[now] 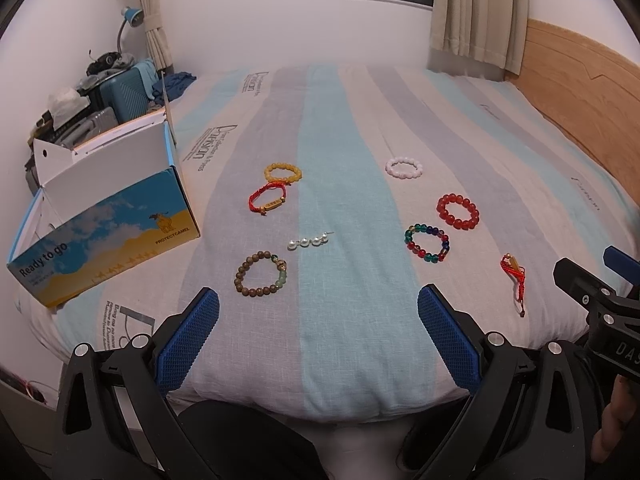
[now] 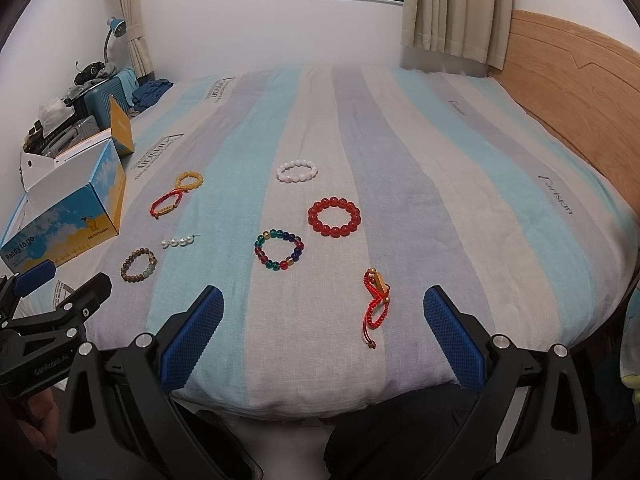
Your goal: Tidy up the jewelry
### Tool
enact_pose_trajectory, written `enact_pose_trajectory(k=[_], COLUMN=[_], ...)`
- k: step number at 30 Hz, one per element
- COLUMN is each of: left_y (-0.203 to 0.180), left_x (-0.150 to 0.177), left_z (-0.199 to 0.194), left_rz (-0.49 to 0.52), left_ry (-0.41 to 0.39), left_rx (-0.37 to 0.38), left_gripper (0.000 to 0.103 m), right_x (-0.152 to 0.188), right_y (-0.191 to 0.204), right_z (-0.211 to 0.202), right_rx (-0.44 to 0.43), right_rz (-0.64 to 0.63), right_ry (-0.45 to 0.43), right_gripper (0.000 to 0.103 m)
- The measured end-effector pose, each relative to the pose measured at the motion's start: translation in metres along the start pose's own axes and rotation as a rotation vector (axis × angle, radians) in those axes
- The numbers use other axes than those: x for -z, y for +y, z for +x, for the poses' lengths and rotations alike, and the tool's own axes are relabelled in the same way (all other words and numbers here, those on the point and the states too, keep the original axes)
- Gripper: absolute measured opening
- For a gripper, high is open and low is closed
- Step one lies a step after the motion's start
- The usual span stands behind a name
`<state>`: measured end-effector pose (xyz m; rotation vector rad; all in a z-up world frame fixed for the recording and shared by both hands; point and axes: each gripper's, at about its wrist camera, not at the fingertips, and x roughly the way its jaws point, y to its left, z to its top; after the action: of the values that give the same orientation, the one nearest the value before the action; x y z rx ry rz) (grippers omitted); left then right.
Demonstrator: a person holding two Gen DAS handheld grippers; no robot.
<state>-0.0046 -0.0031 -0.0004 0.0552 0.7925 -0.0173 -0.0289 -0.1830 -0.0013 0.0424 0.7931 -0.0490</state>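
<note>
Blue box (image 1: 108, 220) sits open at frame left; bracelets lie scattered mid-frame on the bed (image 1: 344, 340). Both my left hand-held gripper (image 1: 318, 340) and right hand-held gripper (image 2: 324, 336) hang spread apart, empty. I'd start with the wood bracelet (image 1: 262, 274), pinching one side of its loop.

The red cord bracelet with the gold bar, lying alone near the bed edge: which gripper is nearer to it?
Right. The right gripper has the red cord bracelet just ahead between its open fingers; the left gripper is off to its left.
</note>
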Motion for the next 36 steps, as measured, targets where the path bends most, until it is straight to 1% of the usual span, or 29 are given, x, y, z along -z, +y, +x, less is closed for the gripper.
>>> enact_pose_trajectory(k=[25, 31, 36], left_y=[-0.001, 0.014, 0.027], left_x=[-0.001, -0.004, -0.008], left_z=[0.002, 0.017, 0.038], left_rz=[0.004, -0.011, -0.022], left_ry=[0.004, 0.027, 0.059], left_rx=[0.0, -0.01, -0.012], left_gripper=[0.097, 0.097, 0.097], right_x=[0.001, -0.001, -0.001], right_y=[0.0, -0.004, -0.013], right_z=[0.001, 0.01, 0.03], right_rx=[0.003, 0.011, 0.022], right_rz=[-0.001, -0.003, 0.003], right_ry=[0.006, 0.028, 0.069], right_gripper=[0.096, 0.096, 0.096])
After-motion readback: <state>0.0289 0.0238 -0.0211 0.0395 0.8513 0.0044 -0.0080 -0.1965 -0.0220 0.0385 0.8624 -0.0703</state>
